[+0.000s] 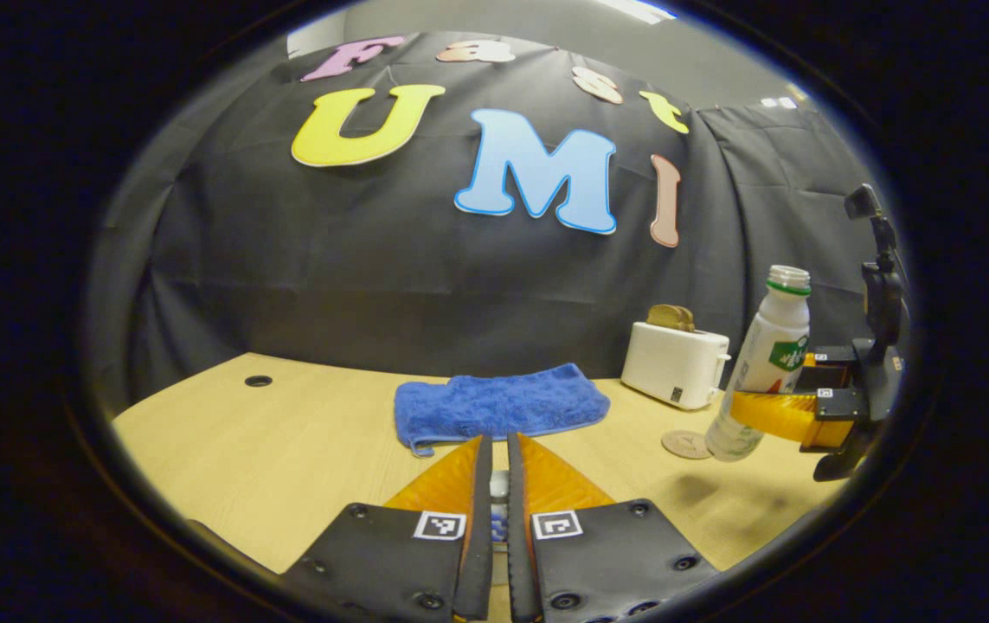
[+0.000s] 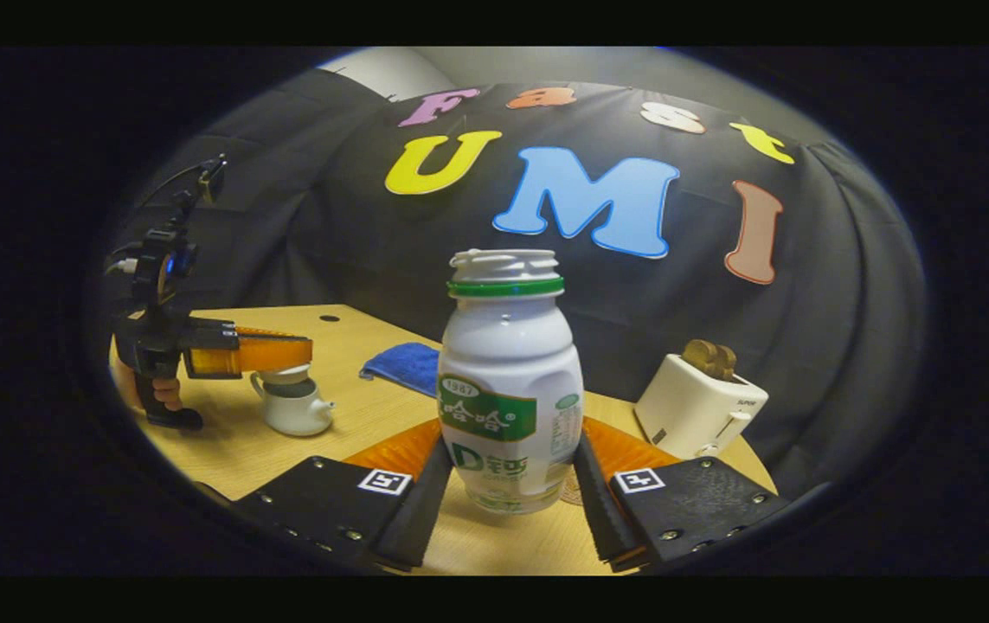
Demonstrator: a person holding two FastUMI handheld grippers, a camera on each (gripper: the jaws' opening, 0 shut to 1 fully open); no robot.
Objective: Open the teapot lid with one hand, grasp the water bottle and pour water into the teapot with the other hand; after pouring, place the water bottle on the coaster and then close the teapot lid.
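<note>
White plastic with a green neck ring, the water bottle [image 2: 509, 389] sits clamped between the right gripper [image 2: 507, 484]'s two fingers, uncapped and nearly upright, its base lifted just above the wooden table [image 2: 356, 407]. In the left gripper view the same bottle [image 1: 762, 372] leans slightly, with the round coaster [image 1: 686, 444] on the table just beside and below its base. The left gripper [image 1: 499, 472] has its fingers drawn nearly together on a small pale knob, apparently the teapot lid [image 1: 499, 484]. From the right gripper view, that gripper [image 2: 273, 353] is right over the top of the white teapot [image 2: 293, 407]; whether the lid is lifted cannot be told. A blue towel [image 1: 498, 405] lies farther back, and a white toaster [image 1: 676, 363] holding toast stands near the coaster.
</note>
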